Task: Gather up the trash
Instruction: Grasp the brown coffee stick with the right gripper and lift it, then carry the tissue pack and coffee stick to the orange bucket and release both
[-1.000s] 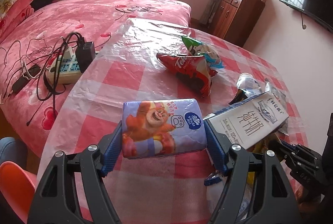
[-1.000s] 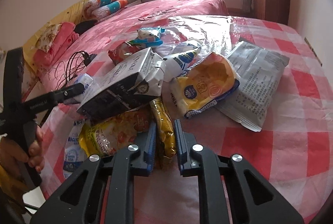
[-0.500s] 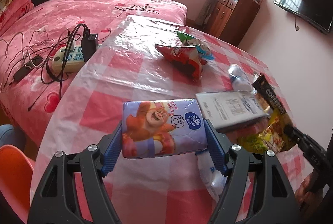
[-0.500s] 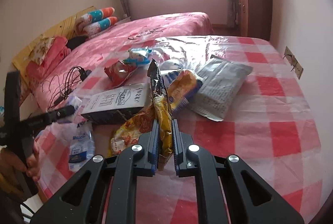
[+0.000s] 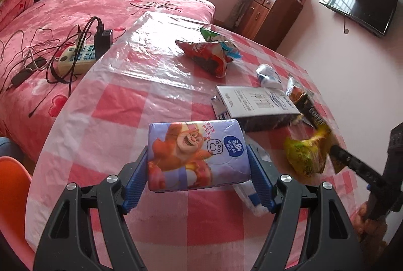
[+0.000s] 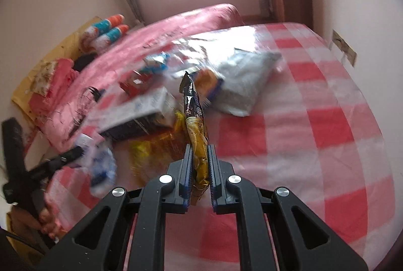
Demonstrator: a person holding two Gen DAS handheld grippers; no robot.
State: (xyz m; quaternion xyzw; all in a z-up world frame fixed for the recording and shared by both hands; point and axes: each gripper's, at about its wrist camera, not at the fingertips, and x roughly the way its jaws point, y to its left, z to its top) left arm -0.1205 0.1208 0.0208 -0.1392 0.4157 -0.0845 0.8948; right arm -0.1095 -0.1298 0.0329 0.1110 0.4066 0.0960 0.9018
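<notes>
Round table under a pink-and-white checked plastic cloth [image 5: 121, 104]: bears the loose trash, all of it ahead of both pairs of fingers.

White rectangular paper carton [image 5: 254, 104]: lies flat just beyond the left gripper's right finger. Probably light and stiff-walled; take it across its narrow sides.

Grey foil pouch [image 6: 244, 79]: flat on the cloth, well ahead of the right fingers. Likely limp and slick; pinch an edge seam.

Purple plastic-wrapped tissue pack with a cartoon bear [image 5: 197, 156]: clamped by its two short ends in the left gripper [image 5: 199, 171], clear of the cloth. Judged soft and light; the film is slippery, so the end-on hold suits it.

Gold-and-black foil snack wrapper [image 6: 195, 129]: pinched at its lower end by the right gripper [image 6: 199, 170], fingers pressed together on it, the rest standing up past the fingertips. Judged featherlight, floppy, crinkly.
</notes>
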